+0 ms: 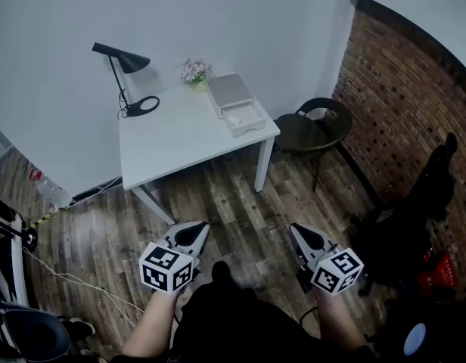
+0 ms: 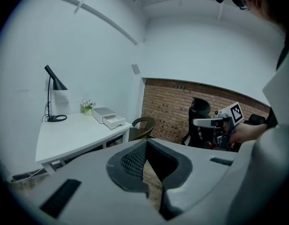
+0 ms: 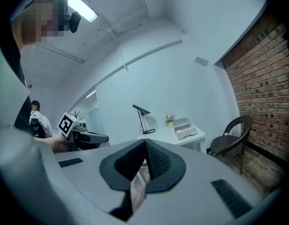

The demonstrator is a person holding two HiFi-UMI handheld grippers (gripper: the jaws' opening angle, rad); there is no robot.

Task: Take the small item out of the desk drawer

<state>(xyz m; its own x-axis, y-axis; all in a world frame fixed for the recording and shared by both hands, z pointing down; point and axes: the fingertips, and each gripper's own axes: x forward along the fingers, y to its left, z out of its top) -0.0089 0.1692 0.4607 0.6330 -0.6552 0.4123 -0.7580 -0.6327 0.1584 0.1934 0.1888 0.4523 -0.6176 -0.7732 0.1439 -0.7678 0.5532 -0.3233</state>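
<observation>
Standing well back from the white desk (image 1: 187, 138), I see from the head view both tongs low over the wooden floor: the left gripper (image 1: 191, 235) and the right gripper (image 1: 305, 238) point toward the desk, and neither carries anything. The drawer unit (image 1: 231, 97) sits at the desk's far corner, beside the flowers (image 1: 195, 70), with its lower drawer (image 1: 246, 119) slid out. The small item should lie in that drawer, but from here I cannot make it out.

The left gripper view has my left jaws (image 2: 145, 144) pressed together at the tips with nothing between them; the drawer unit (image 2: 108, 117) is far ahead, well right of the lamp (image 2: 53, 95).

The right gripper view shows the right gripper (image 3: 145, 142) likewise closed and empty, with the drawer unit (image 3: 184, 127) well off and the chair (image 3: 233, 137) to its right.

As I judge it, the step in hand is the approach. I should come in at the drawer's open front, keep clear of the chair, spread one pair of jaws before reaching in, and look down into the drawer before closing.
</observation>
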